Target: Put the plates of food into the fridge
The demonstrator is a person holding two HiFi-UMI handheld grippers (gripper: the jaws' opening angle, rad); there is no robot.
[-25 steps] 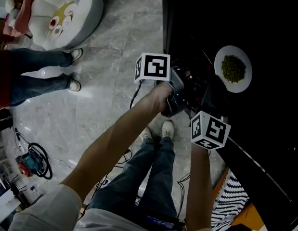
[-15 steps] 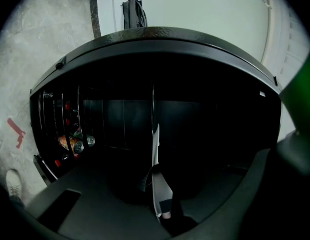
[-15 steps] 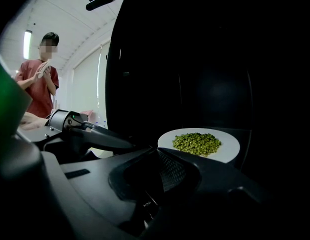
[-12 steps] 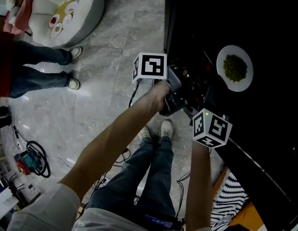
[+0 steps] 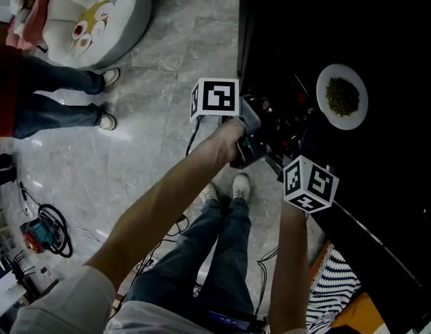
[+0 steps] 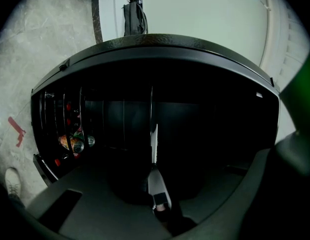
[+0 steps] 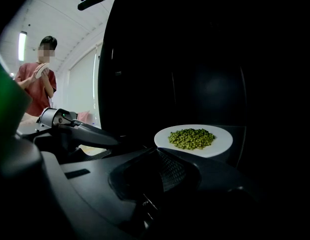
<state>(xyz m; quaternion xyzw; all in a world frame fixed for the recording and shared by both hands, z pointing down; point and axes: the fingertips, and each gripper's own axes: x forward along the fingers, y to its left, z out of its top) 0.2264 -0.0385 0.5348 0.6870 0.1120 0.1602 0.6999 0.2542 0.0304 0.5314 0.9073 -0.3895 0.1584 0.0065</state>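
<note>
1. A dark tabletop [image 5: 389, 40] carries the task's thing.
2. Left gripper [image 6: 153, 136]: its jaws seem pressed together in the gloom, with nothing between them.
3. Right gripper [image 7: 139, 166]: jaws apart and empty, facing the plate just beyond.
4. White plate [image 5: 344, 120]: lies flat and untouched. It is likely stiff and breakable, so take it by the bare rim.
5. Green peas [image 5: 342, 96]: loose, so keep the plate level.

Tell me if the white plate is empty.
No, the white plate holds a heap of small green food.
</note>
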